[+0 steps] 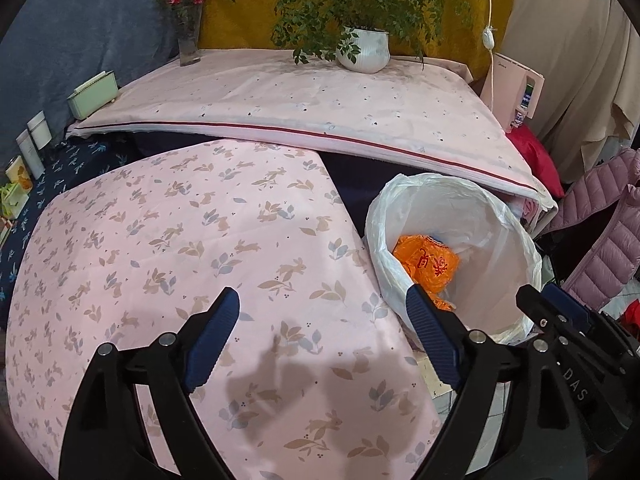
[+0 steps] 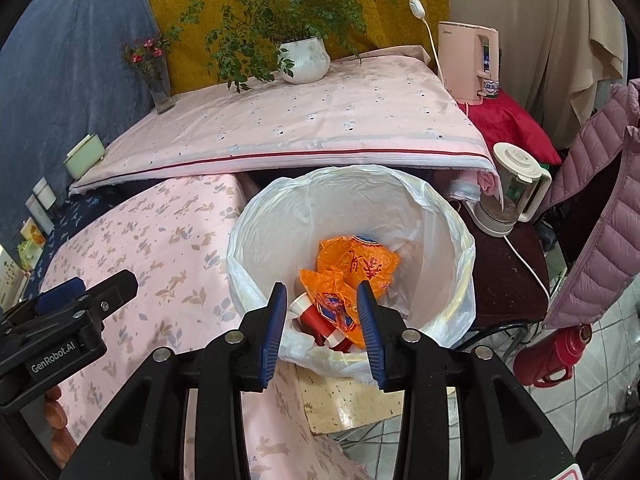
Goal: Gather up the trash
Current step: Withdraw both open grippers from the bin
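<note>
Trash already sits at the bottom of the lined bin (image 2: 448, 216): an orange wrapper (image 2: 356, 264) and a red-and-white cup (image 2: 320, 320), beside the rabbit-print bench (image 1: 160, 260). The right gripper (image 2: 322, 320) hangs directly above the bin's mouth with its fingers (image 2: 274, 320) parted and nothing between them, a pose that fits a drop just made, though that is a judgement. The left gripper (image 1: 320, 336) hovers over the bench next to the bin, fingers (image 1: 216, 336) spread wide and empty, apparently kept clear of the opening. No loose litter shows on the bench beside the bin. Behind the bin, a potted plant (image 1: 364, 50) stands on a second covered surface.
</note>
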Tool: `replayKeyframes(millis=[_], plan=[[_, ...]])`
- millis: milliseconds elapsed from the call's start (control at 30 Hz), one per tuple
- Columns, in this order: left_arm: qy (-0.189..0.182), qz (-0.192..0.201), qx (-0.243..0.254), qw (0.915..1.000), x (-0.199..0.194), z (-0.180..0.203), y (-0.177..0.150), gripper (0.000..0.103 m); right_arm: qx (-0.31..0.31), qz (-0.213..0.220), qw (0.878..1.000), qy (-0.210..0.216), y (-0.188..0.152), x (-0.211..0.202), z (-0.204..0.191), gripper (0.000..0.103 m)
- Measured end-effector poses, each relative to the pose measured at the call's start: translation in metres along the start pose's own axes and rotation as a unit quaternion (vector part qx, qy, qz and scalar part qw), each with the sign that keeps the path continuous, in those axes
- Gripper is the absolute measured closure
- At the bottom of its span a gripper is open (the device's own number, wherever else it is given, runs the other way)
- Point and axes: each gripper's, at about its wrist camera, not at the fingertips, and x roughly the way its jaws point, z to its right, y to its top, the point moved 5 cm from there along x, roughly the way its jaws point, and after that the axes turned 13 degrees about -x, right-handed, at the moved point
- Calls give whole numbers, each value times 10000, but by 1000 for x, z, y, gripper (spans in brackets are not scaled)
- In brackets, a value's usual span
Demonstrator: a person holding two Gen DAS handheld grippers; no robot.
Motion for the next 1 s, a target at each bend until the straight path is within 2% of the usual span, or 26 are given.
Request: replayKeyframes(millis=[300,367,700,833,1000], plan=[[138,0,121,9998,0,-4,-12,17,-151,-62,9998,-137,-10,-3,-3,59],[154,-11,141,9998,0,-4,-15,16,-153,-58,9997,-168,-12,-5,-2,53],[246,-30,253,9994,1,-3,-24,12,-282,-23,9988,-398,-19,-10,0,40],[256,-61,299,9992,2,-2,-27,11,-298,-64,9987,-403,-22,-11,1,37],[286,-120,333,9990,3,-1,-31,11,-309,-37,9985,-440,-26,-14,3,24]])
